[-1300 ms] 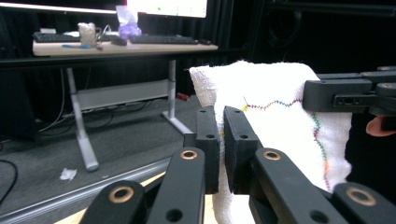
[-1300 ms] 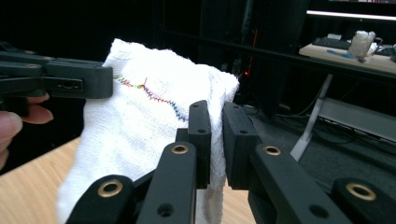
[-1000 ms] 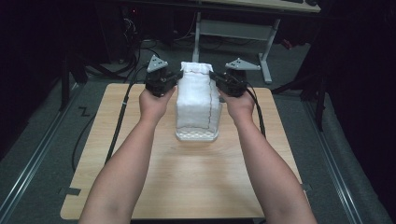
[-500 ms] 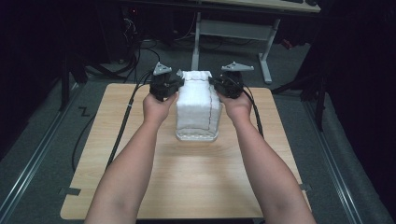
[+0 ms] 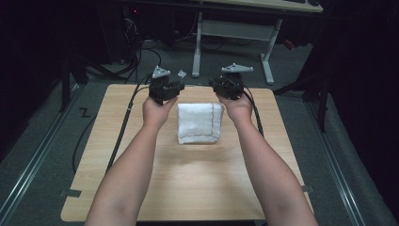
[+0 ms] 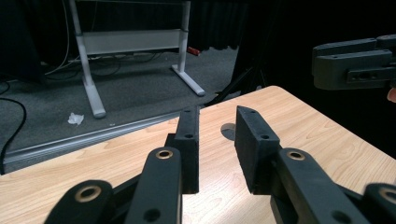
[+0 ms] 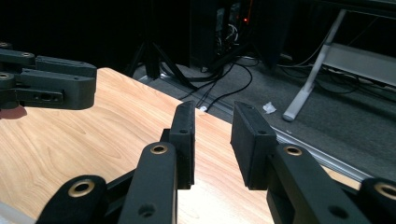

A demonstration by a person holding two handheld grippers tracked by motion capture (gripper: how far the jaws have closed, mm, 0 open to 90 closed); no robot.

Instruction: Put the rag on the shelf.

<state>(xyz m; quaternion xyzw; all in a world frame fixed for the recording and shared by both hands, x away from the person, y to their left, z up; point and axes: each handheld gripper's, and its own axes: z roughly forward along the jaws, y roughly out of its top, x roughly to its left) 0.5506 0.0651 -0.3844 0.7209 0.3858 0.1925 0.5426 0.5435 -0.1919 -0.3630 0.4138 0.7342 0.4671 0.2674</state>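
At frame centre the white cloth lies folded, seemingly finished, while the left gripper and right gripper hover above it, jaws parted and empty.

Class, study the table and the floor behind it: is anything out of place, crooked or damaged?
Little stands out. The folded white towel lies flat and fairly square on the wooden table. The one stray thing is a crumpled scrap of white paper on the grey floor by the desk leg.

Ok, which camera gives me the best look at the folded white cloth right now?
The high view: the folded white cloth lies flat on the wooden table, whole, between the two hands. The left gripper view and the right gripper view look past it, along open jaws to the table's far edge and the floor.
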